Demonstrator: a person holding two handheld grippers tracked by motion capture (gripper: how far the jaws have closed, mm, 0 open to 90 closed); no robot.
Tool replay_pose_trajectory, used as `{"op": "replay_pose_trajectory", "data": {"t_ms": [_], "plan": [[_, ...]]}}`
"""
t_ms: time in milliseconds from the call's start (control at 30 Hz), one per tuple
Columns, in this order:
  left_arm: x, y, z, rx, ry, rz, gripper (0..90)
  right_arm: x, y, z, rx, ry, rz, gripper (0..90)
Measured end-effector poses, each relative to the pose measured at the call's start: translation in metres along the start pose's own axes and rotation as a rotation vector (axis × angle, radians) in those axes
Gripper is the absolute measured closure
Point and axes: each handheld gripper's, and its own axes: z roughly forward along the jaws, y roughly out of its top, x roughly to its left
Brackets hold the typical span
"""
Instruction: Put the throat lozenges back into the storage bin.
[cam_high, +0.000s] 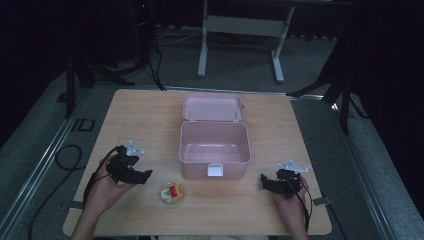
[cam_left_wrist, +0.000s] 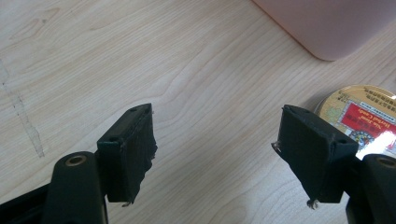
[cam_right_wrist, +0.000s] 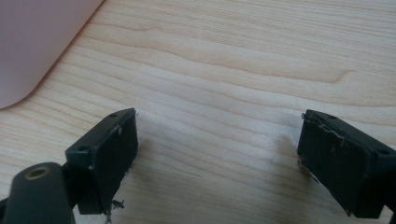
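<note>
Gold-rimmed tin (cam_left_wrist: 364, 116) — red label, writing unreadable — beside left gripper (cam_left_wrist: 217, 154); both grippers' jaws gape empty.

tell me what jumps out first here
The open pink box at the table's middle, lid flipped back and nothing inside. Next, the small round tin with a red label, just in front of the box's left corner, close to the left gripper, whose jaws stand apart with nothing between them.
</note>
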Motion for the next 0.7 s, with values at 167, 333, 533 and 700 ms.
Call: {"op": "replay_pose_trajectory", "data": {"t_ms": [167,333,533,700], "plan": [[-0.001,0.004,-0.002,0.004,-0.001,0.014,27.8,0.0,0.0,0.0,0.0,0.0,-0.001,12.0],[-0.006,0.007,-0.003,0.027,-0.018,0.045,27.8,0.0,0.0,0.0,0.0,0.0,-0.001,12.0],[-0.01,0.011,-0.004,0.038,-0.03,0.069,27.8,0.0,0.0,0.0,0.0,0.0,-0.001,12.0],[-0.013,0.013,-0.006,0.046,-0.031,0.087,27.4,0.0,0.0,0.0,0.0,0.0,-0.001,12.0]]}}
